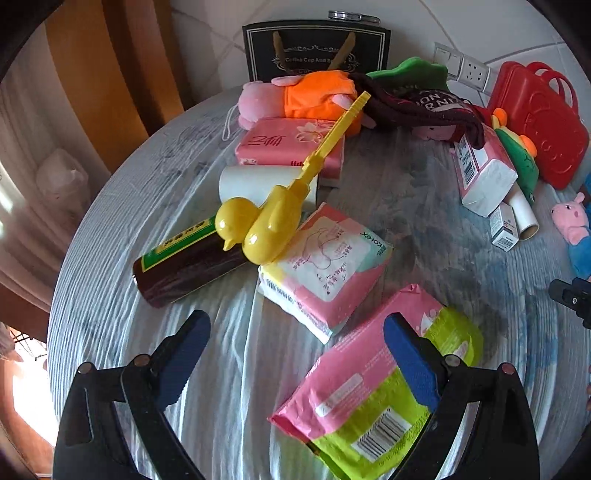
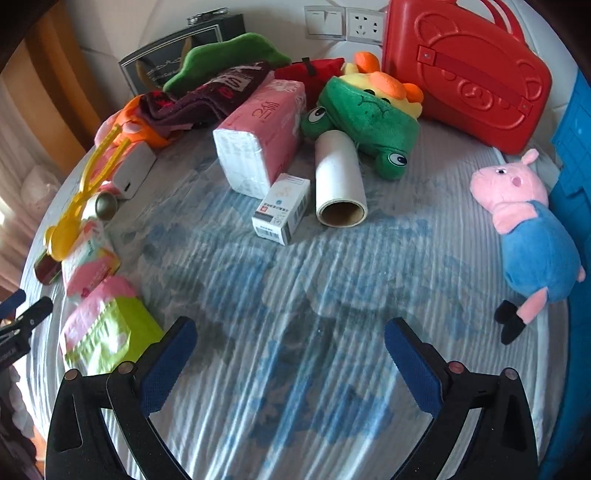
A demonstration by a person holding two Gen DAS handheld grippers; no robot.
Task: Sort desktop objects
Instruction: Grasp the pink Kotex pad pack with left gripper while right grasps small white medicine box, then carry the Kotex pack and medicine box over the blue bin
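My left gripper (image 1: 297,328) is open and empty above the cloth-covered table (image 1: 229,387). A pink-and-green pad pack (image 1: 369,398) lies under its right finger (image 1: 410,362). Beyond lie a pink Kotex pack (image 1: 325,273), a yellow duck tong (image 1: 273,218), a dark bottle (image 1: 184,266), a white roll (image 1: 255,182) and a pink tissue pack (image 1: 291,144). My right gripper (image 2: 291,332) is open and empty over bare cloth. Ahead of it lie a small white box (image 2: 282,208), a paper roll (image 2: 340,181), a tissue pack (image 2: 262,136), a green frog plush (image 2: 365,118) and a pig plush (image 2: 532,236).
A red plastic case (image 2: 465,70) leans at the back right beside wall sockets (image 2: 343,22). A black gift bag (image 1: 317,48) stands at the back. A dark knit cloth (image 1: 421,107), a green plush (image 2: 225,55) and an orange plush (image 1: 314,92) lie piled there. A blue bin (image 2: 576,147) borders the right.
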